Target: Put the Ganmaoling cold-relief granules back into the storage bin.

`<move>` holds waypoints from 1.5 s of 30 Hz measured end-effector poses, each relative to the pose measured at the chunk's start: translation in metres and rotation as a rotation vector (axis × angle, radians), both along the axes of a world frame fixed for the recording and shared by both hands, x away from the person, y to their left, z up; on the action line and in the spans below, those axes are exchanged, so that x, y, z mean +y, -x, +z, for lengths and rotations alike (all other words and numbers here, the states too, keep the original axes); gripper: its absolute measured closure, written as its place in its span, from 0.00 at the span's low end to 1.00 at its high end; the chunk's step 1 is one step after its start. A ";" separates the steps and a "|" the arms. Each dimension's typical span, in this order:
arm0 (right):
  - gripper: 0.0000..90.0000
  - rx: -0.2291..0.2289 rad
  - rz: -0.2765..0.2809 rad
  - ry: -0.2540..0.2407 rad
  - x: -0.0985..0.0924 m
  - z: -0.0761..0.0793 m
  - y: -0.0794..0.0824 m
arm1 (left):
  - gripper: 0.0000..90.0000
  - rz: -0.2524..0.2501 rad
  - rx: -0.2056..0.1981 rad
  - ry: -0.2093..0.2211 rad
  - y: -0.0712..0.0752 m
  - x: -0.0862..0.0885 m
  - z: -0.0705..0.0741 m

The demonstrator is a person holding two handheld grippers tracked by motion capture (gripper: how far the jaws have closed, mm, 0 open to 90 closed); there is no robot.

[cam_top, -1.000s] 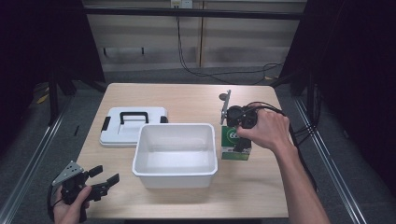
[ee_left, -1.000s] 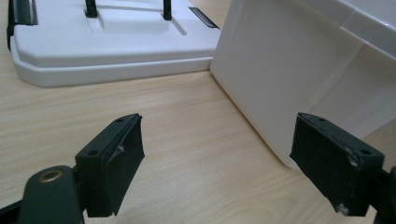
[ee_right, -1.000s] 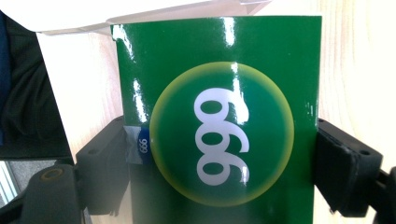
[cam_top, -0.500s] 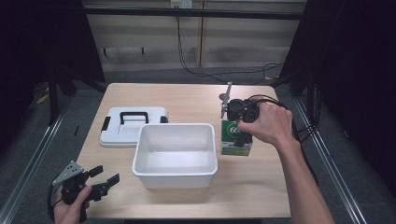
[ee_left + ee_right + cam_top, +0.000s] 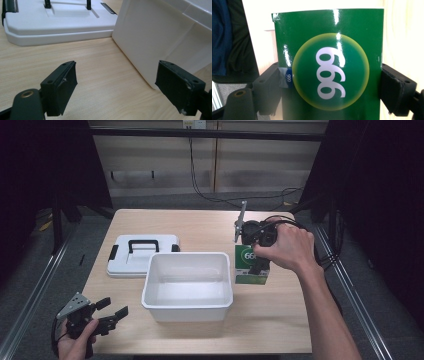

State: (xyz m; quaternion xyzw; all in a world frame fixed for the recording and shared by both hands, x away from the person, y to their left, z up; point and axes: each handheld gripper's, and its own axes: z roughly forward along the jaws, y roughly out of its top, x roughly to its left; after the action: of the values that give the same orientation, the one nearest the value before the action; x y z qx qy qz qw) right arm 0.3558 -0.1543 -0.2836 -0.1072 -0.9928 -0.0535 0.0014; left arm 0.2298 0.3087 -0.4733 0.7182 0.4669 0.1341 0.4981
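A green box (image 5: 244,275) with a round "666" label stands upright just right of the white bin (image 5: 187,256). My right gripper (image 5: 255,265) comes down on it from above, held by a hand. In the right gripper view the box (image 5: 329,37) sits between the two jaws, which press on its left and right sides. My left gripper (image 5: 112,309) is open at the table's front left corner. In the left gripper view its jaws (image 5: 117,87) stand wide apart over bare wood, facing the bin's wall (image 5: 160,37).
A white lid (image 5: 142,257) with a black handle and latches lies flat left of and behind the bin, also seen as the lid (image 5: 57,25). The wooden table (image 5: 200,225) has bare room at the back. Cables trail off the right edge.
The right gripper and the green box have shifted a little away from the table's front, the box seeming to rise. The left gripper has stayed put.
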 end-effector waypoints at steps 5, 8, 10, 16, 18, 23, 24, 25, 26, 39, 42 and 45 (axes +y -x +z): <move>0.18 -0.006 0.012 -0.011 0.013 0.009 0.002 | 0.19 0.003 0.003 0.004 0.000 -0.001 -0.001; 0.18 -0.018 0.046 -0.047 0.022 0.014 -0.001 | 0.19 0.002 0.002 0.003 0.000 -0.001 0.000; 0.18 -0.024 0.051 -0.042 0.029 0.018 -0.001 | 0.19 0.000 0.001 -0.002 0.000 0.001 0.000; 0.18 -0.034 0.073 -0.044 0.046 0.021 0.001 | 0.19 0.000 0.000 0.002 0.000 0.000 0.000; 0.18 -0.032 0.078 -0.044 0.051 0.021 0.001 | 0.19 -0.004 -0.001 -0.002 0.000 0.000 0.000; 0.18 -0.029 0.083 -0.044 0.063 0.018 -0.001 | 0.19 0.001 0.001 0.003 0.000 0.000 0.000; 0.18 -0.029 0.085 -0.043 0.067 0.017 0.000 | 0.19 0.001 0.001 0.003 0.000 0.000 0.000; 0.18 -0.029 0.091 -0.040 0.070 0.016 0.000 | 0.19 0.000 0.001 0.003 0.000 0.000 0.000; 0.18 -0.026 0.098 -0.035 0.072 0.016 -0.001 | 0.19 0.000 0.000 0.003 0.000 0.000 0.000; 0.18 0.000 0.130 -0.042 0.093 -0.001 -0.004 | 0.19 0.003 -0.003 0.003 0.000 0.000 0.000; 0.18 0.000 0.127 -0.044 0.097 -0.004 -0.004 | 0.19 0.002 0.001 0.001 0.000 0.000 0.000; 0.18 0.009 0.136 -0.042 0.102 -0.007 -0.005 | 0.19 -0.002 -0.001 0.000 0.000 0.000 0.000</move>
State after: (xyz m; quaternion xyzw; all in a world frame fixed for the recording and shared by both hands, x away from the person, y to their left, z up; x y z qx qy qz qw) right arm 0.3608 -0.0524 -0.2911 -0.0396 -0.9964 -0.0737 0.0119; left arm 0.2295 0.3091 -0.4736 0.7187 0.4661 0.1339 0.4983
